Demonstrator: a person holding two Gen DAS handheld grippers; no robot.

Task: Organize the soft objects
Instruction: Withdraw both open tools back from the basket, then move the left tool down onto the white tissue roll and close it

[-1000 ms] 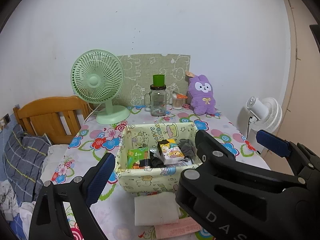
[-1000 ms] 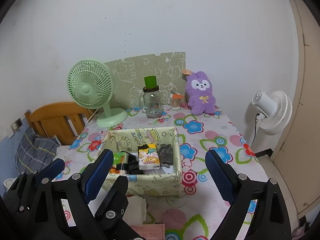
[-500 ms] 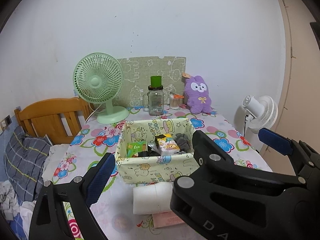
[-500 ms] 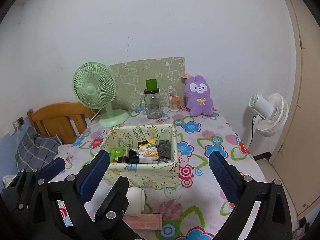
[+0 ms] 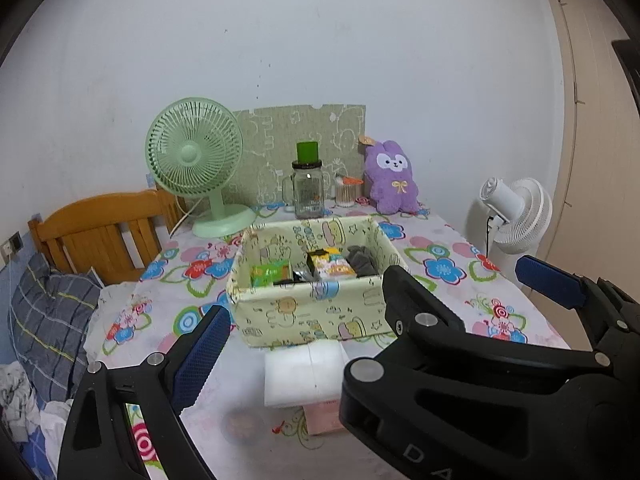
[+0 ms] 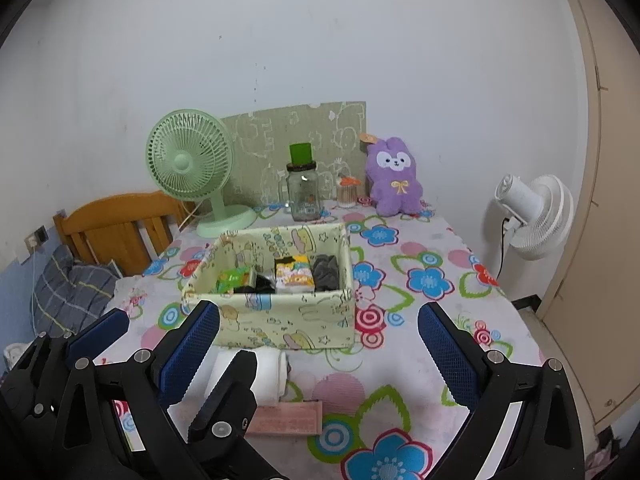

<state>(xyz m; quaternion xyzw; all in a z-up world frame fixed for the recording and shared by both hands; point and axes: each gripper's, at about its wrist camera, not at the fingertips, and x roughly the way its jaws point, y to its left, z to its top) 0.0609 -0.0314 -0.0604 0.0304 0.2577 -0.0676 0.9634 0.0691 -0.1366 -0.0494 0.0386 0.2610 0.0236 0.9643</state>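
Note:
A pale green fabric box (image 5: 304, 312) (image 6: 280, 320) sits mid-table and holds snack packets and a dark grey sock (image 5: 362, 260) (image 6: 326, 270). In front of it lie a white rolled towel (image 5: 304, 372) (image 6: 268, 372) and a flat pink packet (image 5: 324, 416) (image 6: 288, 416). A purple plush rabbit (image 5: 392, 178) (image 6: 394, 178) leans on the back wall. My right gripper (image 6: 318, 312) is open and empty above the near table. My left gripper (image 5: 316, 332) overlaps it from the left, fingers wide apart and holding nothing. In the left wrist view the right gripper hides the left gripper's right finger.
A green desk fan (image 5: 196, 160), a glass jar with a green lid (image 5: 307, 190) and a small cup (image 5: 346, 192) line the back. A white floor fan (image 6: 536, 212) and a door stand right. A wooden headboard (image 5: 104, 228) and bedding are left.
Both grippers drew back toward the near table edge and sank a little. The box now looks farther off, and the towel and pink packet show more fully.

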